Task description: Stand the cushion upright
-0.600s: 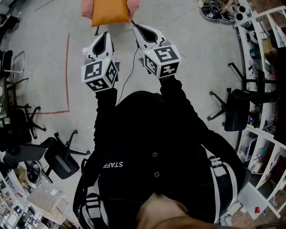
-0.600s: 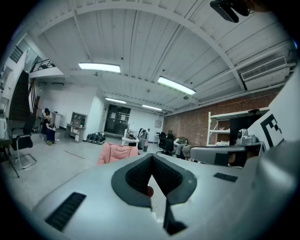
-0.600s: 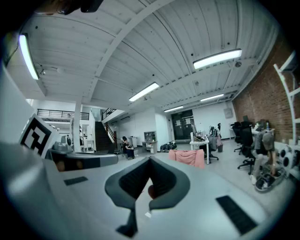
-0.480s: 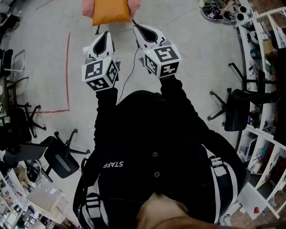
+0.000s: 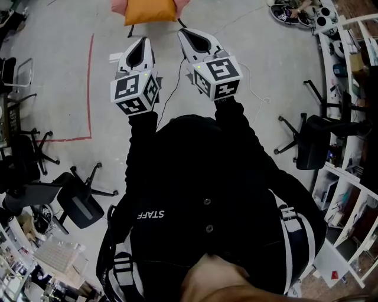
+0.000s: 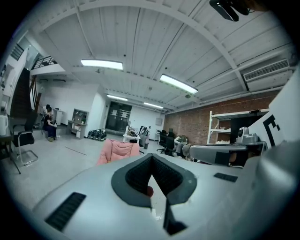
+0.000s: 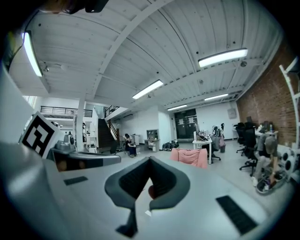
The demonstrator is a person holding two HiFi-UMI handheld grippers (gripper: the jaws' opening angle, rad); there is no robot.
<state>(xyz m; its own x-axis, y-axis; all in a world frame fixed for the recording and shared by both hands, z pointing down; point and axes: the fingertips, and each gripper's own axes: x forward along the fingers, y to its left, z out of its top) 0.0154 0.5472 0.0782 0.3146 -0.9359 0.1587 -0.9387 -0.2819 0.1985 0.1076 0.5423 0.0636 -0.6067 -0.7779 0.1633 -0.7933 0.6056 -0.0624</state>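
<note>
An orange cushion (image 5: 150, 10) lies on a pink chair (image 5: 118, 5) at the top edge of the head view, cut off by the frame. My left gripper (image 5: 139, 41) and right gripper (image 5: 183, 32) are held side by side in front of the person and point at it from a short way off. Both are shut with nothing between the jaws. In the left gripper view the shut left gripper (image 6: 151, 162) faces the pink chair (image 6: 118, 151). The right gripper (image 7: 150, 164) faces the same pink chair (image 7: 190, 156). Neither gripper view shows the cushion clearly.
A red tape line (image 5: 90, 88) marks the grey floor at the left. Black office chairs stand at the lower left (image 5: 77, 203) and at the right (image 5: 313, 144). White shelves (image 5: 354, 177) line the right side. A thin cable (image 5: 171, 88) runs across the floor between the grippers.
The cushion and chair have slid a little toward the top edge of the head view. Both grippers stay shut and keep nearly the same places.
</note>
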